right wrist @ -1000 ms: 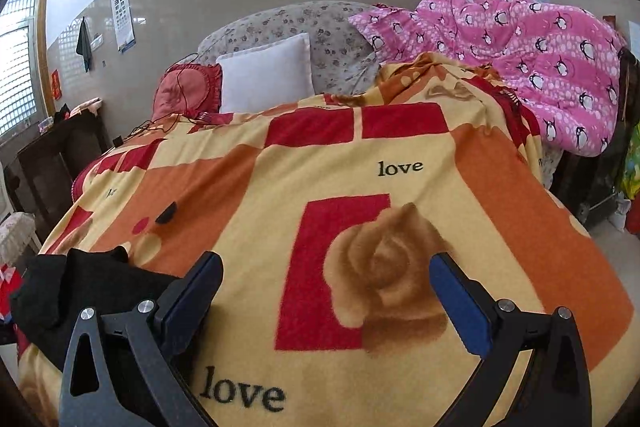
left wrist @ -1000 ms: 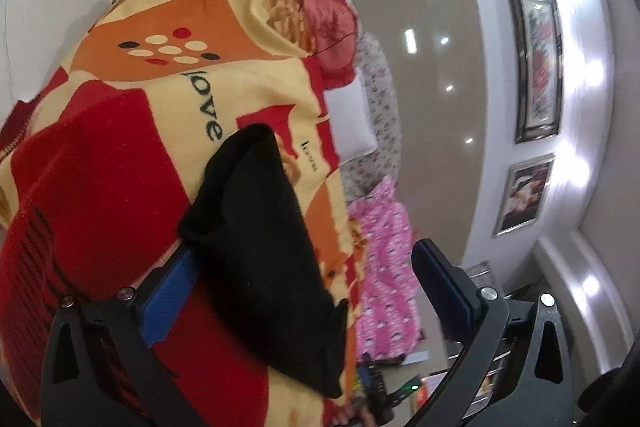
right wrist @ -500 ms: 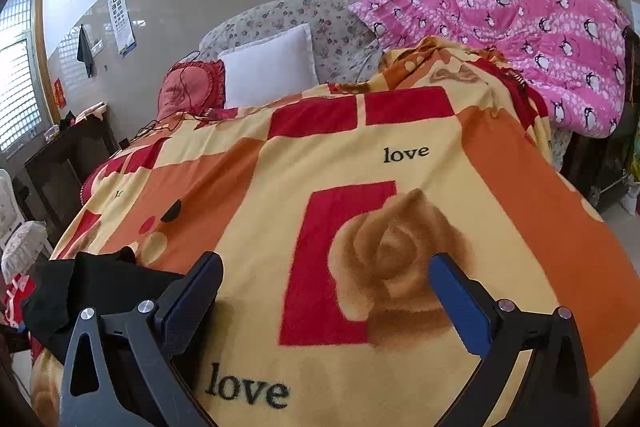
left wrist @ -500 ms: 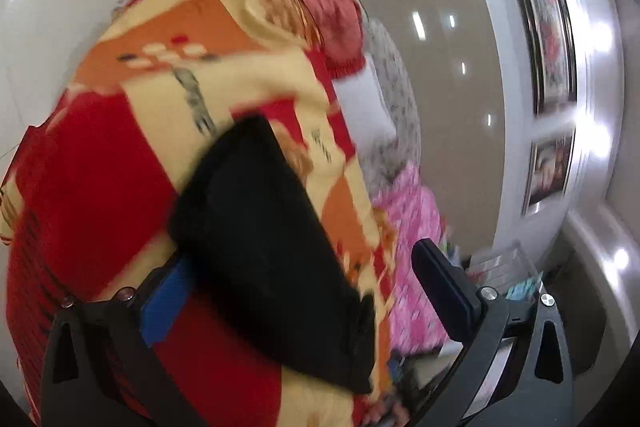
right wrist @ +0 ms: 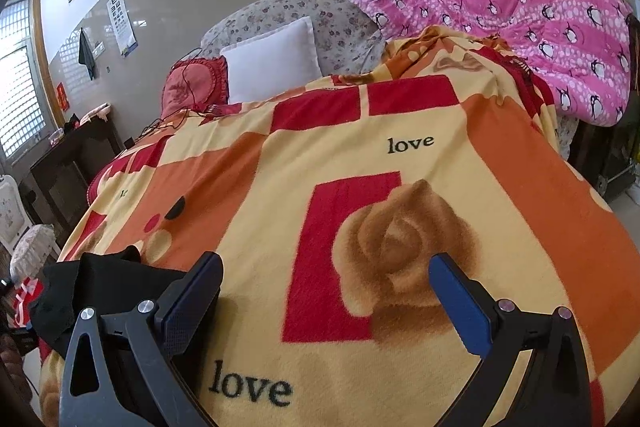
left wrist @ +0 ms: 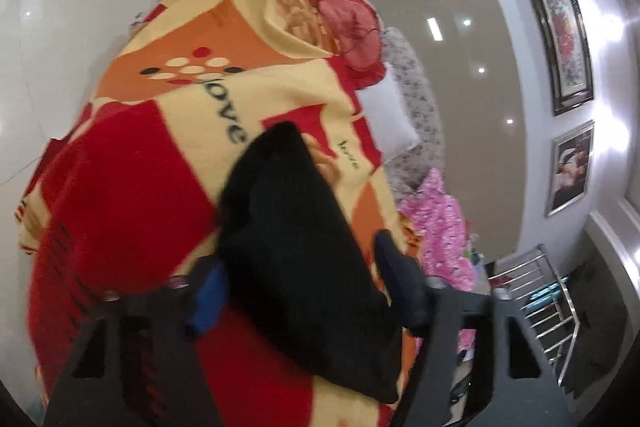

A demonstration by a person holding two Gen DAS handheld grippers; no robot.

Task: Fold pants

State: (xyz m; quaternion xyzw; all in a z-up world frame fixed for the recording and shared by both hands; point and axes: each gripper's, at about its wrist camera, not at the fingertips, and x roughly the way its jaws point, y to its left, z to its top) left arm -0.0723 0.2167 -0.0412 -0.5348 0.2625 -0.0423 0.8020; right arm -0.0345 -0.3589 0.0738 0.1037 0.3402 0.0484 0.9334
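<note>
A: Where are the pants (left wrist: 296,247)?

B: In the left wrist view they lie as a black folded bundle on the blanket (left wrist: 132,187), running from the frame's centre down toward the lower right. In the right wrist view the same pants (right wrist: 96,287) sit at the lower left, near the blanket's (right wrist: 520,195) edge.

A: How is the left hand-held gripper (left wrist: 304,287) posed?

B: It is rolled well to one side, so the bed looks tipped. Its fingers stand apart on either side of the bundle, the blue pad at its left edge and the dark pad over its right edge. The picture is blurred, so I cannot tell whether they press the cloth.

A: And the right hand-held gripper (right wrist: 326,287)?

B: Level, pointing across the bed toward the pillow (right wrist: 272,63). Its fingers are wide apart with only blanket between them, over the rose print; the left finger (right wrist: 192,299) is just beside the pants.
</note>
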